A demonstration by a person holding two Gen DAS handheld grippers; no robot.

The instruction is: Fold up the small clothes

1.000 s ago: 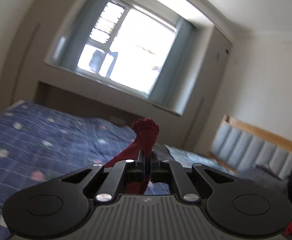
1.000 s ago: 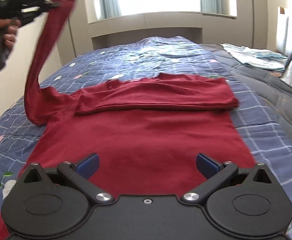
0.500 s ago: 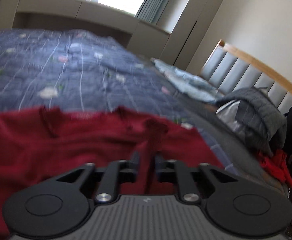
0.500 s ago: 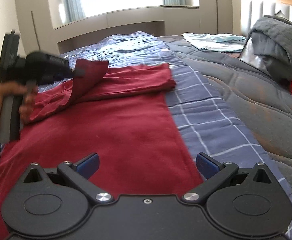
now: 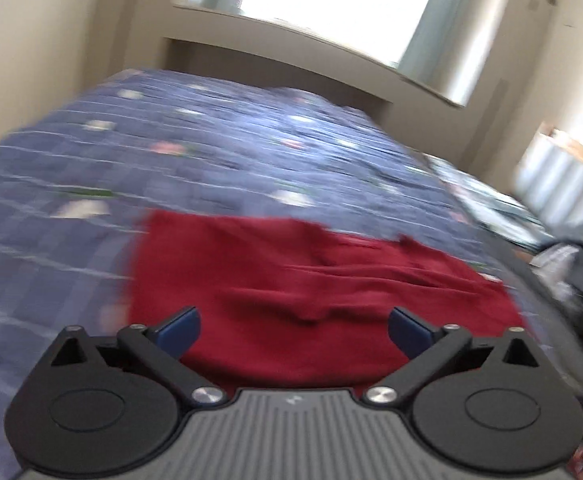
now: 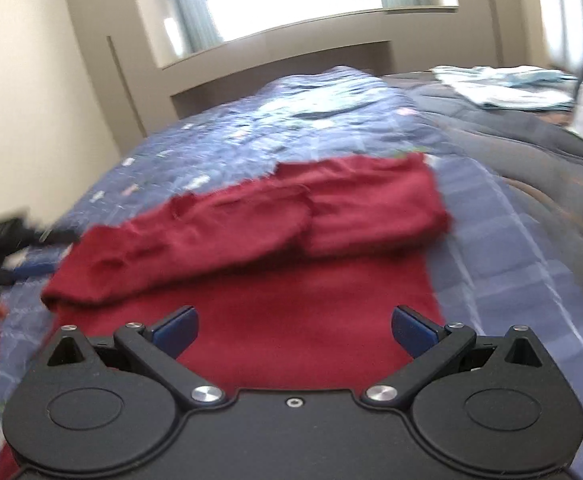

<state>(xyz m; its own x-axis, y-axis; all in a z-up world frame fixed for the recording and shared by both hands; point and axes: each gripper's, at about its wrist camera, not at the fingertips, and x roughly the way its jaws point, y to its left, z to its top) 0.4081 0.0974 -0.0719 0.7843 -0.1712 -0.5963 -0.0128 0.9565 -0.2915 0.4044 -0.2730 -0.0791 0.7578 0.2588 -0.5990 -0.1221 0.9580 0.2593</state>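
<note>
Below both tools: red shirt (image 6: 291, 280) flat on quilt (image 5: 219, 160). L tool (image 5: 293, 326) just opened wide, empty; R tool (image 6: 294, 326) wide, empty.

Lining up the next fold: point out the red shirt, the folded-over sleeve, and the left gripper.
red shirt (image 6: 291, 320): right wrist view, flat body panel.
folded-over sleeve (image 6: 195, 236): right wrist view, middle of the sleeve lying across the shirt.
left gripper (image 5: 293, 332): left wrist view, midway between its open fingertips.
</note>
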